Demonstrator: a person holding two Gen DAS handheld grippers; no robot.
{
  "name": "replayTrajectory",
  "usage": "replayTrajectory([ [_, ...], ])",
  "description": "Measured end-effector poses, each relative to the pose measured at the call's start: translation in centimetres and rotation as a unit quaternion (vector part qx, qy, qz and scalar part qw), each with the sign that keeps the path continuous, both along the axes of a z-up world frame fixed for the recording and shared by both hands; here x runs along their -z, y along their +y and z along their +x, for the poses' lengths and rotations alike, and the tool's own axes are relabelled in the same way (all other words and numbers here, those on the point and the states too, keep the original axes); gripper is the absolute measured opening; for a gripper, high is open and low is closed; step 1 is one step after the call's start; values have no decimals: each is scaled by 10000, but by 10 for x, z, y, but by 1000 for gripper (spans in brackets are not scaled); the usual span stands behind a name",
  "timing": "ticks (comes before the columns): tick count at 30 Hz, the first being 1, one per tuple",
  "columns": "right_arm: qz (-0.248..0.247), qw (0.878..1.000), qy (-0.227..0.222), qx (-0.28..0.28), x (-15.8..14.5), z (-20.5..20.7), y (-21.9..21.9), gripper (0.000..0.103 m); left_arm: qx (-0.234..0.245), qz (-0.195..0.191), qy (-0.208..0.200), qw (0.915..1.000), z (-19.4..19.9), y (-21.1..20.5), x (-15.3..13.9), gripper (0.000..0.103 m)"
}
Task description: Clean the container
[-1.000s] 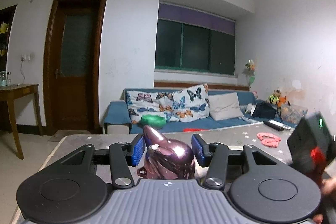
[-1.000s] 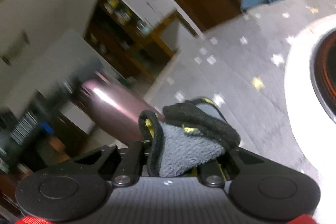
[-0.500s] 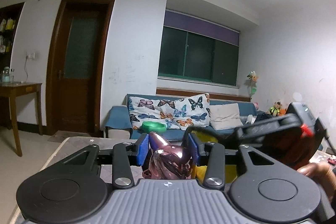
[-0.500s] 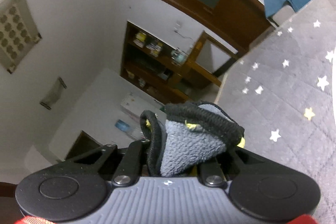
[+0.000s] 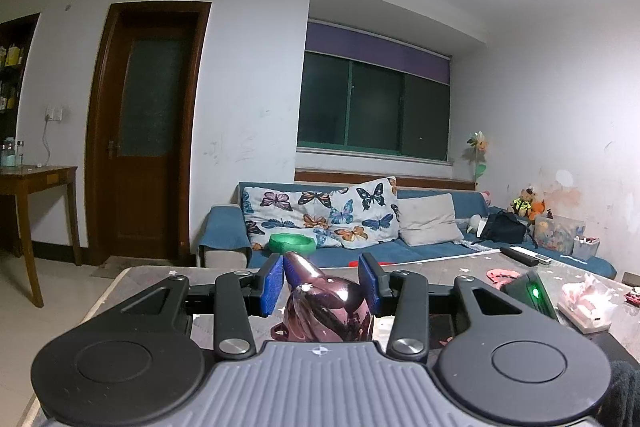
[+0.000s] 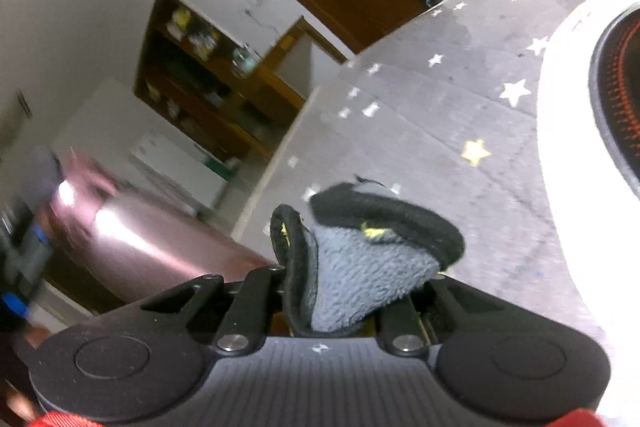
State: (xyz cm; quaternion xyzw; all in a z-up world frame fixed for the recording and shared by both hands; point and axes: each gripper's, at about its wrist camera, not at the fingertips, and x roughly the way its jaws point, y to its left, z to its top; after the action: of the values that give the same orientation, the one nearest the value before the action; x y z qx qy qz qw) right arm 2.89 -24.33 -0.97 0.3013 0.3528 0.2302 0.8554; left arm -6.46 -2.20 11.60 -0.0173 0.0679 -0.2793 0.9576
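A shiny pink metal container (image 5: 324, 307) stands upright between the blue pads (image 5: 274, 283) of my left gripper (image 5: 322, 285), which is shut on its sides. In the right wrist view the same container (image 6: 136, 247) shows as a blurred pink body at the lower left, apart from the cloth. My right gripper (image 6: 352, 291) is shut on a folded grey fleece cloth with black edging (image 6: 360, 259); its fingertips are hidden under the cloth. In the left wrist view, the right gripper's black body with a green light (image 5: 528, 293) sits low to the right of the container.
Below lies a grey star-printed table (image 6: 440, 115). A white appliance with a black and red ring (image 6: 560, 155) sits at the right. A remote (image 5: 526, 255), pink items (image 5: 500, 275) and a tissue pack (image 5: 584, 301) lie at the table's right end. A blue sofa (image 5: 420, 247) stands behind.
The right gripper dropped from in front of the left gripper to low at its right. Its view swung down to the table, and the container came back into sight at the left.
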Motion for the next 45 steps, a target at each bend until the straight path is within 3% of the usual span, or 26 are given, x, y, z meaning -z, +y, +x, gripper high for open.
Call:
replayTrajectory([
  [4, -234, 9997, -33, -112, -2, -18, -2, 15, -111, 90, -78, 9999, -4, -4, 0, 49],
  [12, 359, 9988, -282, -152, -32, -40, -18, 15, -124, 192, -131, 9997, -21, -7, 1, 53],
  [22, 935, 9855, -1365, -382, -117, -51, -19, 15, -69, 408, 125, 9991, -20, -12, 15, 55],
  [27, 886, 9805, -1649, -607, -136, -44, -2, 15, -117, 515, 38, 9986, -19, -14, 19, 55],
  [29, 727, 9817, -1652, -603, -135, -43, 4, 15, -142, 526, 30, 9985, -19, -13, 21, 55],
  [34, 998, 9836, -1416, -508, -120, -37, 1, 15, -143, 481, 33, 9987, -18, -12, 22, 56],
  [45, 1035, 9912, -798, -206, -79, -16, -9, 15, -179, 378, 18, 9991, -25, -7, 28, 64],
])
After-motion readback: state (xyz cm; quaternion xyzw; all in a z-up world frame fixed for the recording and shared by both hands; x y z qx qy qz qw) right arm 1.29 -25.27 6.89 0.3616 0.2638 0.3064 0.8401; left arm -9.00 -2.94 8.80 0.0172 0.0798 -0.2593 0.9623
